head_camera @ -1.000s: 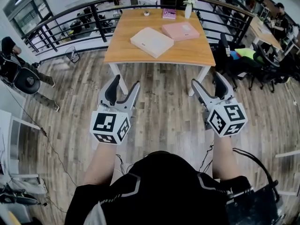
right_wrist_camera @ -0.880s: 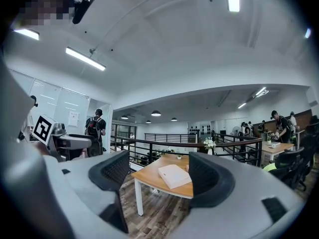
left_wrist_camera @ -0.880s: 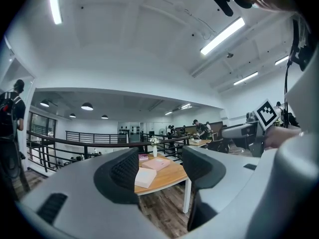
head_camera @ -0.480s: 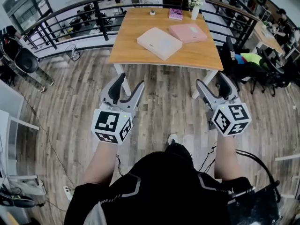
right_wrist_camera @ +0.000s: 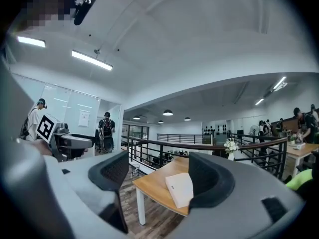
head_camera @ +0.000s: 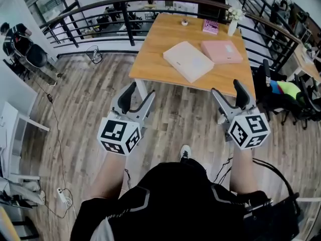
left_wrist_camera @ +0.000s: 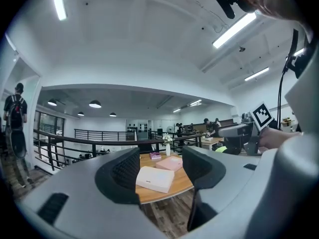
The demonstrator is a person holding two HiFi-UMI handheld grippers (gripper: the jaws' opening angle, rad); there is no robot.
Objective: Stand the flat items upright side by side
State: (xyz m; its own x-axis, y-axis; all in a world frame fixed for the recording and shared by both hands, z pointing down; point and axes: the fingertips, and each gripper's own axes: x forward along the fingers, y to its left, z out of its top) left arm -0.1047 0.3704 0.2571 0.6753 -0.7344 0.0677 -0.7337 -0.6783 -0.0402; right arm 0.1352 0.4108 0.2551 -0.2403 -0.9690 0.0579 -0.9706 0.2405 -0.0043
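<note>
Head view: we hold the left gripper and right gripper short of the wooden table, well apart from it. Both have jaws spread wide and empty. 2 flat boxes lie on the table: a cream box near its front edge, a pink box just behind.

Left gripper view: both boxes show far off between the parted jaws.

Right gripper view: the cream box lies on the table beyond the empty jaws.
</note>
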